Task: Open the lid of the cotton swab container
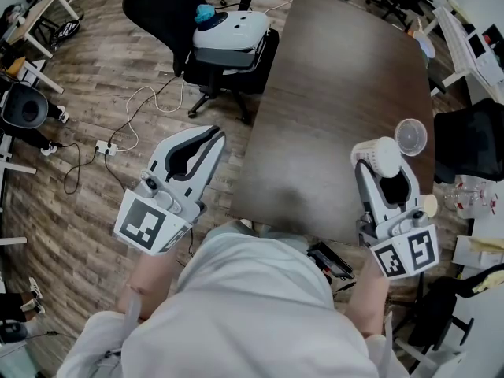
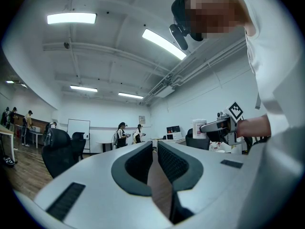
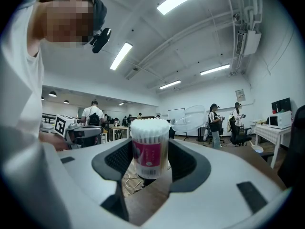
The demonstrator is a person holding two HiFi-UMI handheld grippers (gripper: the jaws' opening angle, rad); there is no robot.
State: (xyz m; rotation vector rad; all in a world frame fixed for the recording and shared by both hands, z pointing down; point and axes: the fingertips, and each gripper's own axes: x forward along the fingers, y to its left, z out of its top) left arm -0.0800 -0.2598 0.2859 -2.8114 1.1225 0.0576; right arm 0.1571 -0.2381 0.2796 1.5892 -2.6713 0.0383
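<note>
Shirt (image 1: 260, 305) nearest in the head view, then both of my grippers just past it.

Left gripper (image 1: 213, 136) hangs off the table's (image 1: 339, 77) left edge, over wood floor (image 1: 94, 77). Fingers pressed nearly together, thin slit only, nothing in it; the left gripper view (image 2: 155, 144) shows the same.

Right gripper (image 1: 384, 172) is over the table's near right corner, fingers pinching the swab container (image 1: 383, 156) by its sides. Container stands upright between my pads (image 3: 178, 161), swab tips showing at the top (image 3: 149, 149). Lid (image 3: 193, 118) is flipped open, clear, hanging off the container's right side; in the head view it sits just beyond the container (image 1: 410, 137).

Room: tabletop runs well ahead of the right gripper. Near edge is close to my body. Chair (image 1: 228, 46) touches the far left edge; cable (image 1: 142, 101) loops on the floor ahead of the left gripper.

Count: two grippers, one container, one lid, one table, one chair at that edge. Swabs packed too tight to count.
</note>
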